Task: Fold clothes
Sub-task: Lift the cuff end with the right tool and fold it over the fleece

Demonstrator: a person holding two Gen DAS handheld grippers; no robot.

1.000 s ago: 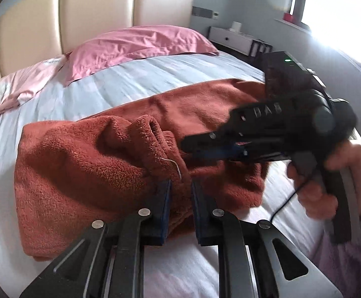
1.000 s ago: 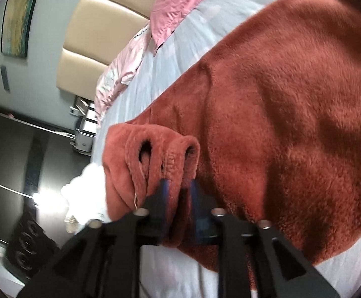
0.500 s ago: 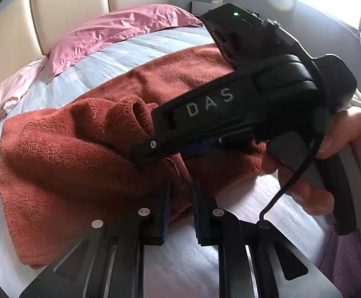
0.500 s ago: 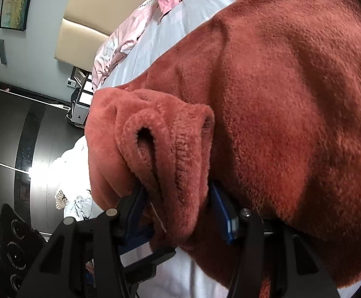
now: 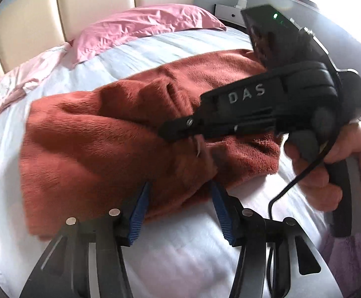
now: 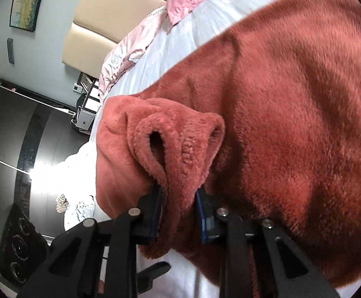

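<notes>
right gripper (image 5: 178, 130) blocks rust garment (image 5: 101, 134); pink pillow (image 5: 143, 24) behind.

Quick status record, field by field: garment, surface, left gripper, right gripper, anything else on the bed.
garment: rust-red fleece garment, bunched, lying on the bed
surface: bed with pale blue sheet
left gripper: jaws parted, fleece edge between them, not clamped
right gripper: closed on a thick fold of the garment's hem
right hand: around the right gripper's handle
other: pink pillow by the cream headboard
</notes>
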